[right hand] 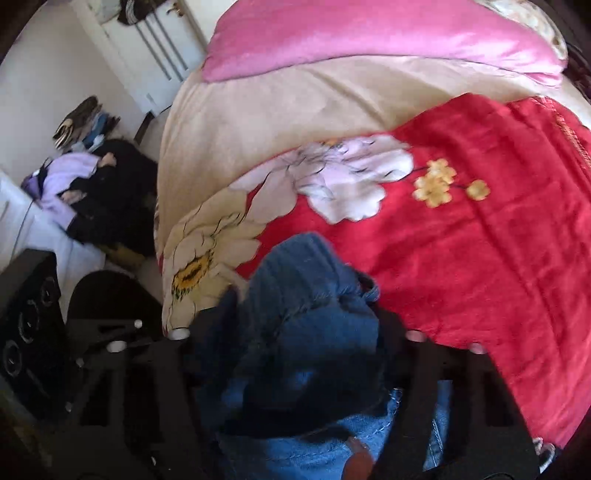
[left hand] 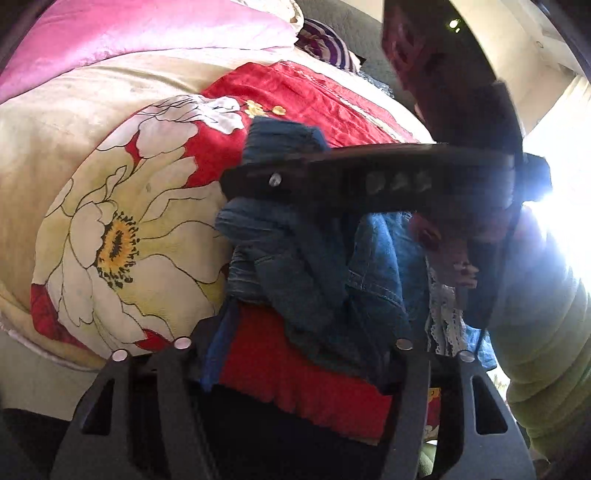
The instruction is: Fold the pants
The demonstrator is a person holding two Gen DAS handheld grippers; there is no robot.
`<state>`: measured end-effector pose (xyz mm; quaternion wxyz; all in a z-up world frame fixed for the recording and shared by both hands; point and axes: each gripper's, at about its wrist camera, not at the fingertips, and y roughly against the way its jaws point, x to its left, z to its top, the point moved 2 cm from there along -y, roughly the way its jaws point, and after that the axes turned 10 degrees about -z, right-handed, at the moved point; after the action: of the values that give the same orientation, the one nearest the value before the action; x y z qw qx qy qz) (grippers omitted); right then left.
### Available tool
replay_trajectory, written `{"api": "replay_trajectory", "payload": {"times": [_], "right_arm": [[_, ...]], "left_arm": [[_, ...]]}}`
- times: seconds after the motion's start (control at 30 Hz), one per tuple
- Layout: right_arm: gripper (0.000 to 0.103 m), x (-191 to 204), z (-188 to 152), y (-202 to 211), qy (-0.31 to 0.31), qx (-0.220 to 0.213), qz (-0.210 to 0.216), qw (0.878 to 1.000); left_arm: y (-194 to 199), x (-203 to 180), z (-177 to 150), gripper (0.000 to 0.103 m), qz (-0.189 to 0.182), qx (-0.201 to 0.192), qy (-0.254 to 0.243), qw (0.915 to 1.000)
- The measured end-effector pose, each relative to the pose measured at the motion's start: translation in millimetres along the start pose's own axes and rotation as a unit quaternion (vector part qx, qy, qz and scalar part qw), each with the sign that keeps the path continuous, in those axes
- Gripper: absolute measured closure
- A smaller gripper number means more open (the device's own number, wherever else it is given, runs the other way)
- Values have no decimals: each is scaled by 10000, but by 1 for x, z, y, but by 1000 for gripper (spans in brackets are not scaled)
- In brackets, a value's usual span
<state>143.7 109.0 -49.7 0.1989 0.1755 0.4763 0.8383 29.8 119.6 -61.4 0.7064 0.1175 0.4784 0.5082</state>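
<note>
The blue denim pants [left hand: 314,266] hang bunched over the red floral blanket [left hand: 288,92] on the bed. My left gripper [left hand: 295,354] holds a fold of the denim between its fingers. My right gripper [left hand: 332,181] crosses the left wrist view sideways, clamped on the upper bunch of the pants. In the right wrist view the pants [right hand: 306,302] fill the gap between the right gripper's fingers [right hand: 417,373] and bulge out above them. The left gripper [right hand: 110,332] shows at the lower left of that view.
A pink cover [right hand: 369,33] and a cream quilt [right hand: 277,110] lie further up the bed. Clothes [right hand: 85,177] are piled on the floor to the left, near a black speaker [right hand: 29,325]. The person's green padded sleeve [left hand: 546,332] is at the right.
</note>
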Motion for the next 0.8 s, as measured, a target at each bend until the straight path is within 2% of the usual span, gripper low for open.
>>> {"api": "replay_trajectory", "payload": {"times": [0.1,0.13,0.27,0.33,0.47,0.57,0.63,0.77,0.8], "right_arm": [[72,-8,-2,13,-211,-126,135,9996],[75,-11,-3,21,-264,-210,195,9992],[75,-27,-17,62,-557,-665,527,9948],[75,-33,-25,79,-647,-866,651,9920],[75,-43,-39,105,-750,-1147,764,9876],[75,-52,-50,122,-827,-1347,783,9843],[72,-59,-58,132,-908,-1446,783,9822],[64,-69,-76,155,-1004,-1659,694,9786],[53,-73,-84,163,-1062,-1742,705,9764]], "left_arm": [[2,-1,-1,40,-47,-41,-80,9999],[4,-2,-2,36,-111,-66,-56,9999],[11,-7,0,25,-432,-160,29,9989],[12,-15,0,24,-680,-138,1,9976],[8,-32,2,24,-899,-134,-138,9958],[-2,-46,7,25,-1305,-84,-46,9914],[-9,-61,8,25,-1596,16,-26,9872],[-19,-96,10,27,-1890,83,-317,9814],[-20,-103,9,27,-1870,86,-429,9814]]}}
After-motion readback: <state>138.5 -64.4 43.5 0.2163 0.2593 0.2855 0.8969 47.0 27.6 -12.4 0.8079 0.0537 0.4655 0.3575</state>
